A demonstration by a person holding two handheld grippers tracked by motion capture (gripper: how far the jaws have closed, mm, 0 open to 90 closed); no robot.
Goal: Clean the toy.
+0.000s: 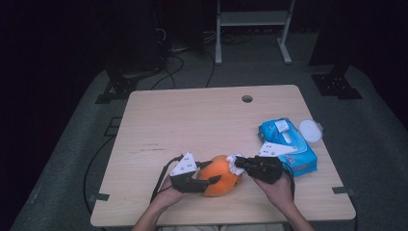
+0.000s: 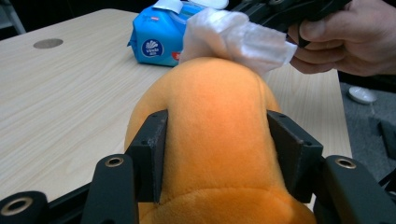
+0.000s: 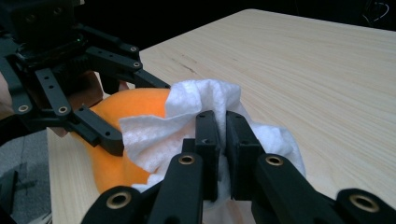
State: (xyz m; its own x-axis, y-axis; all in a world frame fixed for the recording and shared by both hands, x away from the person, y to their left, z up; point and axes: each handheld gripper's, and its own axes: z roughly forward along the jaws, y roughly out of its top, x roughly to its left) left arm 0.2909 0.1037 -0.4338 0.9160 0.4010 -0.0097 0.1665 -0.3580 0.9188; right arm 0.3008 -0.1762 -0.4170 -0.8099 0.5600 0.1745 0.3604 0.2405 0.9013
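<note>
- While the left tongs [image 2: 215, 140] clamp the round orange plush toy [image 2: 215, 154] from both sides, their pads press into its soft flanks, which judging by the hold keeps it from rolling on the tabletop [image 1: 202, 120].
- Closed tight on a crumpled white wet wipe [image 3: 196, 126], the right tongs [image 3: 222, 135] have their jaws nearly together, the wad bunched around them.
- That wipe rests against the top of the plush toy on the side away from the left tongs, so the work in hand looks like wiping the toy's surface while the other hand steadies it.
- Seen from the high view, the toy [image 1: 220, 182] sits near the front edge of the tabletop, between the left tongs [image 1: 211, 182] and the right tongs [image 1: 239, 164], close to the person's hands.
- Just beyond the right hand [image 1: 276, 190] lies a blue soft pack of wipes [image 1: 287, 144], its flap lifted, probably the source of the wipe and kept within reach.
- Beside the pack lies a round white lid [image 1: 310, 130], touching or just next to it; which one I cannot tell.
- Farther off, a round cable hole [image 1: 247, 98] marks the far edge.
</note>
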